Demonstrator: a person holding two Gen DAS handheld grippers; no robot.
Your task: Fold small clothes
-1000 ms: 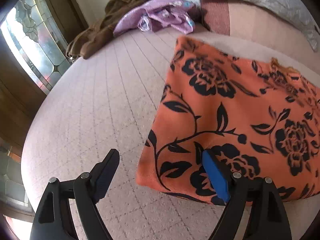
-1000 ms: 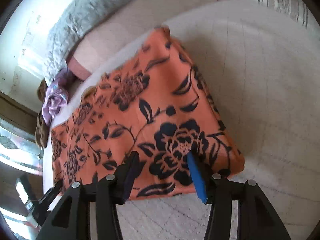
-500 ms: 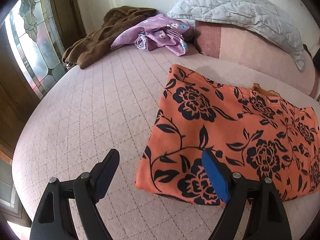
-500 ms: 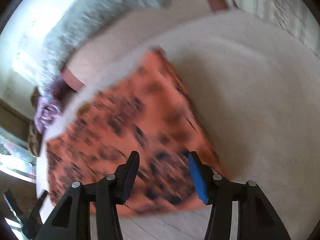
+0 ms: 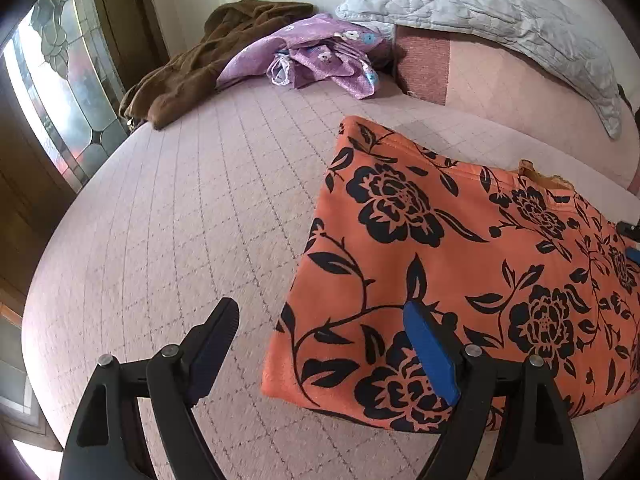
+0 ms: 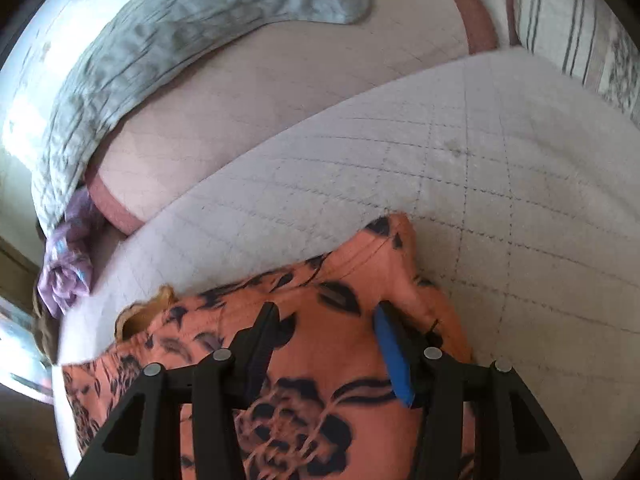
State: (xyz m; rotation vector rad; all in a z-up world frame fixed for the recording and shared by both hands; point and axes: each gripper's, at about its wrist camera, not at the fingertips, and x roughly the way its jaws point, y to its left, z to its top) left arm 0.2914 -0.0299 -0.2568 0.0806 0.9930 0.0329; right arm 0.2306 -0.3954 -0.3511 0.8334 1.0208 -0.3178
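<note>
Surroundings: a brown crumpled garment [image 5: 208, 60], a purple floral cloth [image 5: 320, 56] and a grey quilted pillow [image 5: 480, 12] are lying at the far end of the pink quilted bed cover [image 5: 180, 220].
Garment: the orange cloth with black flowers [image 5: 460, 256] is lying flat on the cover.
Left gripper [image 5: 320, 340]: jaws are gaping, straddling the cloth's near left edge.
Right gripper [image 6: 326, 332]: jaws are standing apart over the cloth, gripping nothing.

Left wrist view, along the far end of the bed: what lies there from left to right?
Crumpled brown garment → bunched purple floral cloth → dusty-red band of the pink bedding → grey quilted pillow.
</note>
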